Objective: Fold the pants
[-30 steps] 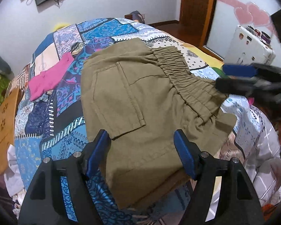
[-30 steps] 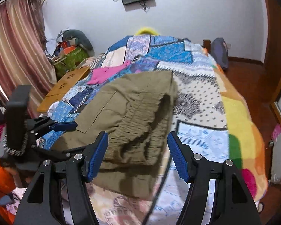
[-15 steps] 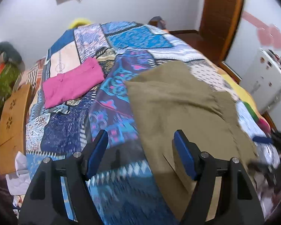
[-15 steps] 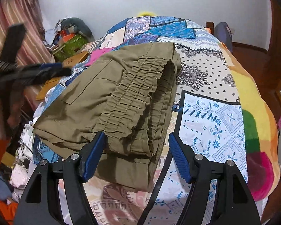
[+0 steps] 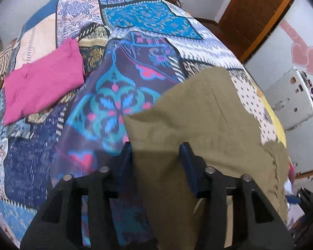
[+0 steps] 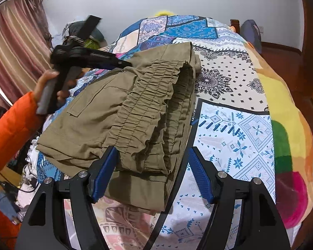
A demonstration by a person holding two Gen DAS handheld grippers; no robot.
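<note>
While the olive pants (image 6: 123, 112) lie folded into a thick bundle near the foot of the bed (image 6: 235, 125), on its patchwork quilt (image 5: 123, 66), both tools sit at the cloth's edges. The left gripper (image 5: 156, 156) has the pants' far corner between its fingers — whether it is pinching or only straddling the fabric I cannot tell. The right gripper (image 6: 152, 166) is spread wide with the elastic waistband (image 6: 152, 104) between its blue pads, not clamping — probably poised to steady or press the stack. A folded pink garment (image 5: 41, 83) rests well apart, likely already done.
</note>
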